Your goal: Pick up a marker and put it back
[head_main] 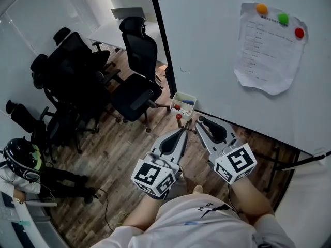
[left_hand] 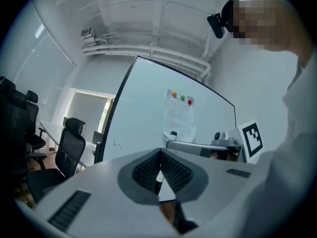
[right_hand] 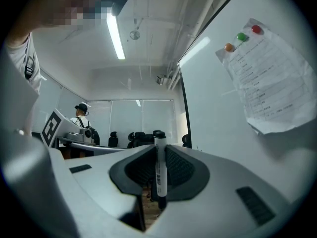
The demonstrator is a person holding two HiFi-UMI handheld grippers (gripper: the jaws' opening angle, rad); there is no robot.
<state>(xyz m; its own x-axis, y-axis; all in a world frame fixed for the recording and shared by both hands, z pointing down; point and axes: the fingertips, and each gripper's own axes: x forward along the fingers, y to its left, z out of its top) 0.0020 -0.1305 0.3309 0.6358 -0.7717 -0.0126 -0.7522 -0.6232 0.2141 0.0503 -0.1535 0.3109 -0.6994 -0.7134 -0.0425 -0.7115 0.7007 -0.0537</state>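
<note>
A whiteboard [head_main: 217, 61] fills the right side of the head view, standing over a wooden floor [head_main: 114, 149]. Several black office chairs [head_main: 137, 81] are grouped to its left. A sheet of paper [head_main: 266, 50] hangs on the upper part of the board, its lower edge curling away.

The person holds both grippers side by side just in front of the board, close together and pointing toward it. The left gripper [left_hand: 159, 151] has its jaws brought together at the tips. A thin pale sliver shows in the narrow gap between its pads, and it cannot be told whether that is gripped or only seen beyond them. The right gripper [right_hand: 159, 148] has its jaws clamped on a marker [right_hand: 159, 170]. The marker stands upright across the pads, white-bodied with printed lettering, and its black cap sticks up above the jaw tips.

A small white tray [head_main: 184, 94] is fixed at the board's left edge, just beyond the jaw tips, with a few other markers [head_main: 183, 106] lying in it.

Three round magnets pin the top of the paper: an orange magnet [head_main: 262, 8], a green magnet [head_main: 283, 18] and a red magnet [head_main: 299, 33].
</note>
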